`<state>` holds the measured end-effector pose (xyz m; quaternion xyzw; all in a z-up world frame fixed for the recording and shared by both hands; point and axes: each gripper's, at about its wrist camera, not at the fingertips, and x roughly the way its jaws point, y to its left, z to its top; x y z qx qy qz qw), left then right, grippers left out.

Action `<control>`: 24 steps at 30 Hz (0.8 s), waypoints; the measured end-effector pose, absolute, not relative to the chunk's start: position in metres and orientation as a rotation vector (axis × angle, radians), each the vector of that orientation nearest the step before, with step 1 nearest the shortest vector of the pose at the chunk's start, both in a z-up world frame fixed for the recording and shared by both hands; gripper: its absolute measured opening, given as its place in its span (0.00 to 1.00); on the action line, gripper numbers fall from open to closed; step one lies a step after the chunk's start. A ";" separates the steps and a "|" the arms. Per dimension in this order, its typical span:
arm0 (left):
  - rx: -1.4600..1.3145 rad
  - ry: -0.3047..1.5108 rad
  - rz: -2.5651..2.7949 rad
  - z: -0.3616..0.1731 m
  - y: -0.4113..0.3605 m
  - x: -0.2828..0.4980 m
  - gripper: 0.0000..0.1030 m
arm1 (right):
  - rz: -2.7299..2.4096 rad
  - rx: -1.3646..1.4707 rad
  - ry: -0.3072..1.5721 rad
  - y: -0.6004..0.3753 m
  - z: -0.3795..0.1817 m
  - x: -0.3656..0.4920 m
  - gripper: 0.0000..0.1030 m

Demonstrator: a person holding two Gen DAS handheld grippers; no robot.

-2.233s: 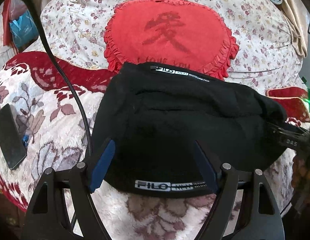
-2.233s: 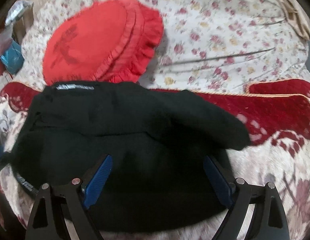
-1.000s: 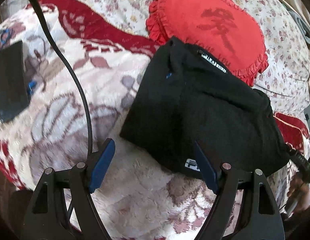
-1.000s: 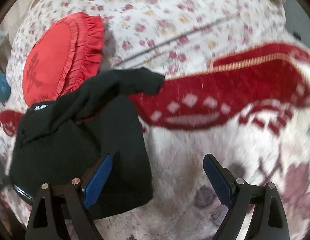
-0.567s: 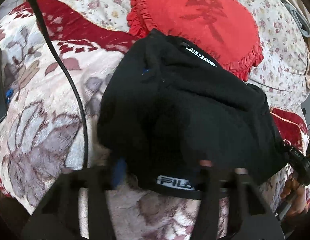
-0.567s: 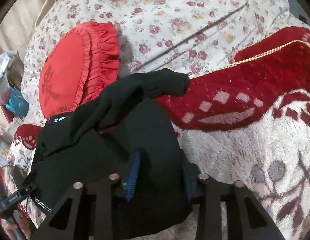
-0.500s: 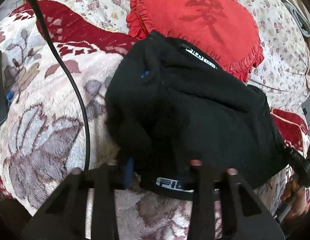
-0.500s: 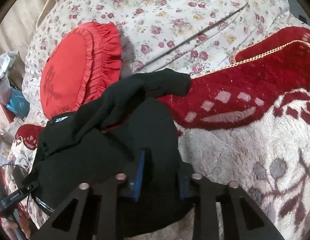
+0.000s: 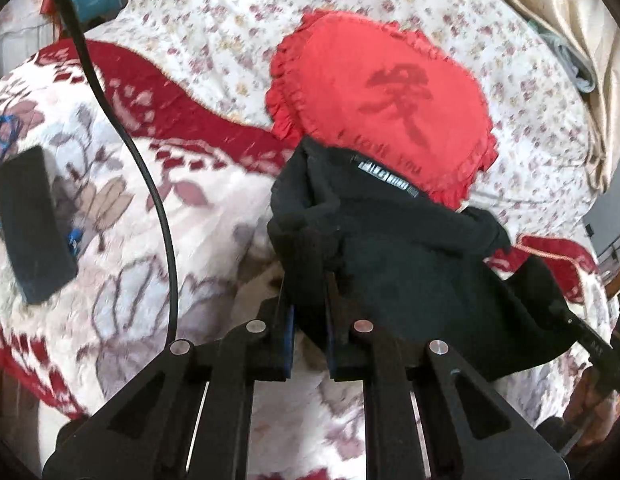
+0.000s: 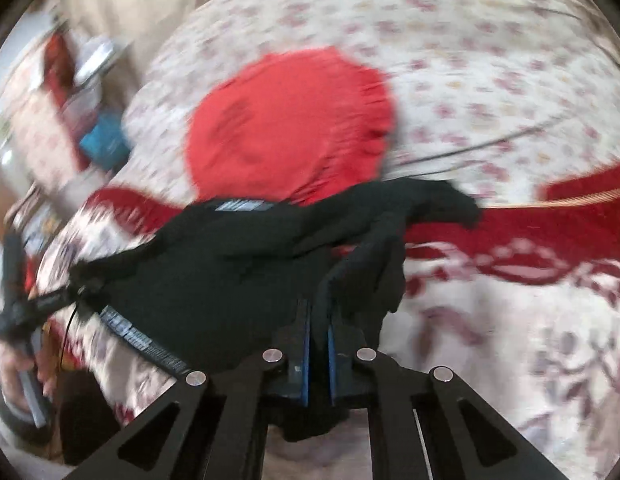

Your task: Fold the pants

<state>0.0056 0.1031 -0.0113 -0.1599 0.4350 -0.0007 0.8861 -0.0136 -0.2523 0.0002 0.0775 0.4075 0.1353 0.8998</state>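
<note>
While both my left hand-held gripper (image 9: 310, 316) and right hand-held gripper (image 10: 318, 334) pinch the black pants (image 9: 409, 248), already bundled small, one fold looks left.

Black pants (image 9: 421, 264), folded into a bunched bundle with white-lettered waistband, lay on plush blanket, far edge overlapping red cushion; near corners lifted.

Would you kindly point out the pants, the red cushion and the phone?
pants (image 9: 421, 272), left wrist view, middle of the black fabric.
red cushion (image 9: 373, 92), left wrist view, its face.
phone (image 9: 30, 224), left wrist view, its dark back.
</note>
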 end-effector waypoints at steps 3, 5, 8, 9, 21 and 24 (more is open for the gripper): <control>-0.321 0.942 0.031 -0.030 0.098 0.004 0.10 | 0.398 0.113 0.968 -0.212 -0.036 -0.005 0.09; -0.321 0.954 0.037 -0.036 0.098 0.003 0.10 | 0.444 0.137 1.031 -0.205 -0.051 -0.006 0.13; -0.324 0.949 0.027 -0.037 0.100 0.003 0.10 | 0.434 0.248 0.983 -0.230 -0.042 -0.017 0.33; -0.328 0.952 0.027 -0.037 0.101 0.005 0.10 | 0.404 0.298 0.960 -0.246 -0.037 -0.022 0.40; -0.357 0.984 0.046 -0.048 0.102 0.009 0.10 | 0.281 0.242 0.997 -0.241 -0.055 -0.005 0.39; -0.358 0.985 0.045 -0.047 0.102 0.009 0.10 | 0.296 0.227 0.993 -0.240 -0.056 -0.005 0.10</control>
